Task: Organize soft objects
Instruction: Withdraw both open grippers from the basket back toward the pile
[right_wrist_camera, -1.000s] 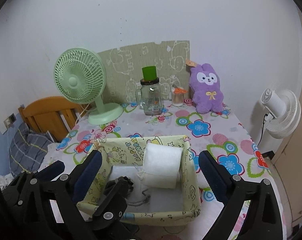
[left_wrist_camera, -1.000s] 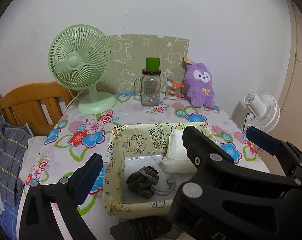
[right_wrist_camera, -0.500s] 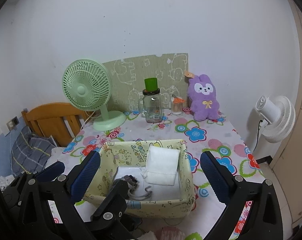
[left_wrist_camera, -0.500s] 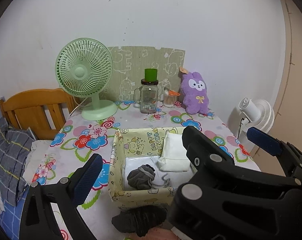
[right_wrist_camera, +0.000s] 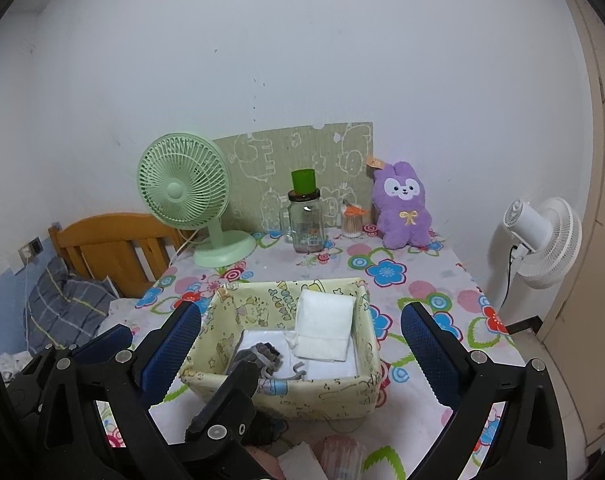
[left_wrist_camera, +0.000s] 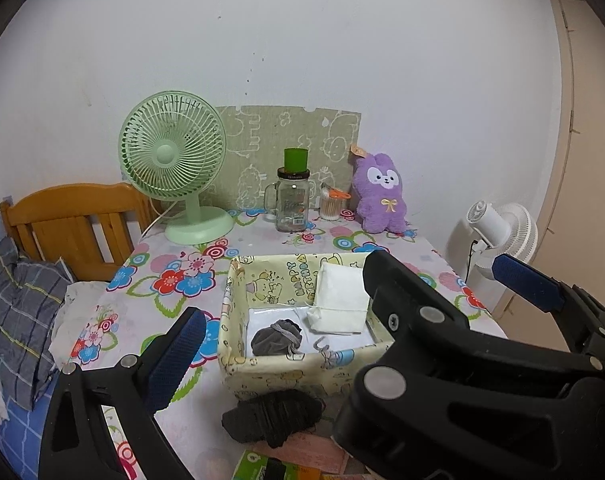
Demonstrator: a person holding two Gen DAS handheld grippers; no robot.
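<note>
A yellow fabric basket (left_wrist_camera: 262, 368) (right_wrist_camera: 318, 396) stands on the floral table. Inside lie a folded white cloth (left_wrist_camera: 338, 300) (right_wrist_camera: 322, 328), a rolled dark grey sock (left_wrist_camera: 276, 338) (right_wrist_camera: 258, 354) and a flat white item. Another dark sock bundle (left_wrist_camera: 274, 420) lies on the table in front of the basket. My left gripper (left_wrist_camera: 342, 304) is open and empty, above and in front of the basket. My right gripper (right_wrist_camera: 302, 344) is open and empty, over the basket's near side. The right gripper's body blocks the basket's right part in the left wrist view.
A green desk fan (left_wrist_camera: 174, 168), a glass jar with green lid (left_wrist_camera: 294, 204), a swab cup (left_wrist_camera: 330, 208) and a purple plush rabbit (left_wrist_camera: 382, 192) stand at the back. A wooden headboard (left_wrist_camera: 70, 224) and bedding are left; a white floor fan (right_wrist_camera: 542, 240) right. Packets lie at the near edge (left_wrist_camera: 302, 464).
Both grippers have pulled back and risen away from the basket, so more of the table and the sock bundle in front shows. Both stay open.
</note>
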